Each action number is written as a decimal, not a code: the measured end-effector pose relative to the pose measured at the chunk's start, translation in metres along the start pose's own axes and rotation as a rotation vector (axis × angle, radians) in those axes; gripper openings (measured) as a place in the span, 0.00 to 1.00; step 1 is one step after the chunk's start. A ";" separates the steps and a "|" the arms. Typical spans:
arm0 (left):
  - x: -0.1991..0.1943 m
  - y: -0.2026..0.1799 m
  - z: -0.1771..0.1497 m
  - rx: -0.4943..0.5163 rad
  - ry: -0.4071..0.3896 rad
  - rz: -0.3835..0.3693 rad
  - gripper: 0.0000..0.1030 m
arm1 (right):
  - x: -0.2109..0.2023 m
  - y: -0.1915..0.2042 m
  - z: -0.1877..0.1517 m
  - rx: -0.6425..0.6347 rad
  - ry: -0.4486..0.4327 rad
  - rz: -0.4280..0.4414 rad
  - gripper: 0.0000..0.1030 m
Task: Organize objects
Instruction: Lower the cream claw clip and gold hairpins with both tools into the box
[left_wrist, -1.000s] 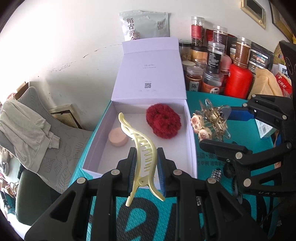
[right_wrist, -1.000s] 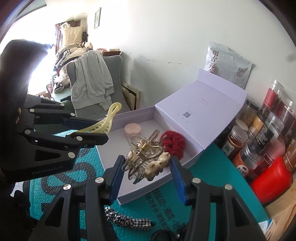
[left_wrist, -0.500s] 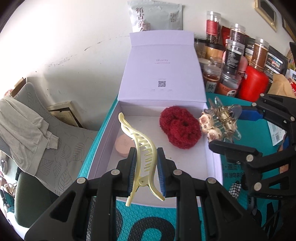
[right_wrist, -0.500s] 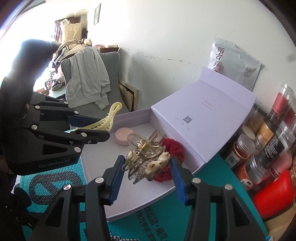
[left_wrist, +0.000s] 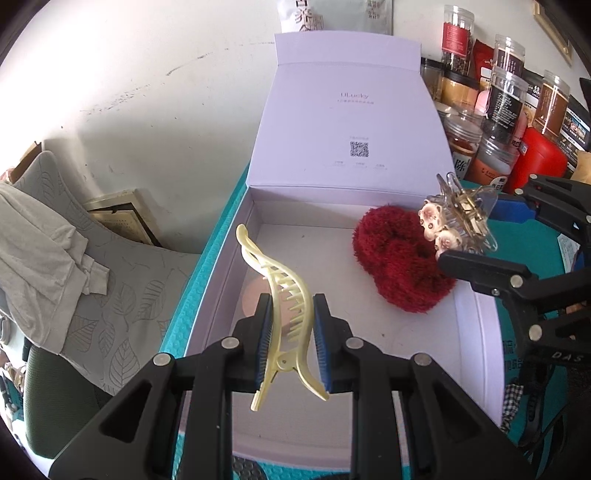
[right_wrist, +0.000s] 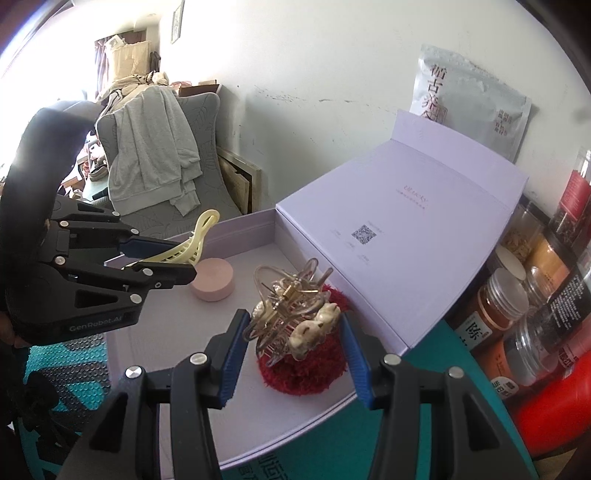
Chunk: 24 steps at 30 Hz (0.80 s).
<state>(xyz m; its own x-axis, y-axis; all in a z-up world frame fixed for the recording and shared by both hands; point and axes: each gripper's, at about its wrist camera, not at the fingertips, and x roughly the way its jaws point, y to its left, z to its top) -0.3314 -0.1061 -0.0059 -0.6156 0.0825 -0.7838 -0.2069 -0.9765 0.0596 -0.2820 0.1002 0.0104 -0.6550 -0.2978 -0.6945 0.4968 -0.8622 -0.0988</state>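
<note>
Teal matting covers the surface (left_wrist: 218, 236) under my left tongs (left_wrist: 291, 332), and a white wall rises behind it. From the left wrist view, those tongs are clamped on a pale yellow hair claw (left_wrist: 284, 306), which stands tilted over the near left part of the open lilac box (left_wrist: 221, 280). A pink round puck (left_wrist: 253, 295) lies on the box floor, mostly hidden behind the claw. A red fuzzy scrunchie (left_wrist: 399, 266) lies toward the box's right wall. My right tongs (left_wrist: 480, 236) come in from the right, gripping a clear claw clip with little cream figures (left_wrist: 458, 221) just above the scrunchie. The box lid (left_wrist: 351, 122) leans back against the wall, with jars (left_wrist: 506, 92) and a red container (left_wrist: 535, 162) to its right. A grey chair with a grey garment (left_wrist: 40, 243) sits left.

From the right wrist view, my right tongs (right_wrist: 295, 343) are clamped on the clear claw clip (right_wrist: 291, 314), its wide body between the blue pads, over the red scrunchie (right_wrist: 306, 365). Whether clip and scrunchie touch I cannot tell. My left tongs (right_wrist: 162, 258) show at left, pinching the yellow claw (right_wrist: 192, 240) above the box floor, near the pink puck (right_wrist: 214, 278). A silver pouch (right_wrist: 469, 99) stands behind the lid.
</note>
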 end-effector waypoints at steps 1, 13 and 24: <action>0.005 0.001 0.001 0.003 -0.001 0.000 0.20 | 0.004 -0.002 0.000 0.003 0.002 0.001 0.49; 0.048 0.012 0.015 -0.016 0.019 0.004 0.20 | 0.038 -0.012 -0.004 0.018 0.020 0.012 0.49; 0.073 0.012 0.010 -0.036 0.060 -0.012 0.20 | 0.050 -0.014 -0.009 0.032 0.051 0.007 0.49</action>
<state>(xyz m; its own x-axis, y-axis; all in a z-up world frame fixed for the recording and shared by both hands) -0.3860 -0.1100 -0.0562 -0.5660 0.0831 -0.8202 -0.1855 -0.9822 0.0285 -0.3166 0.1014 -0.0290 -0.6215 -0.2835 -0.7303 0.4822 -0.8731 -0.0714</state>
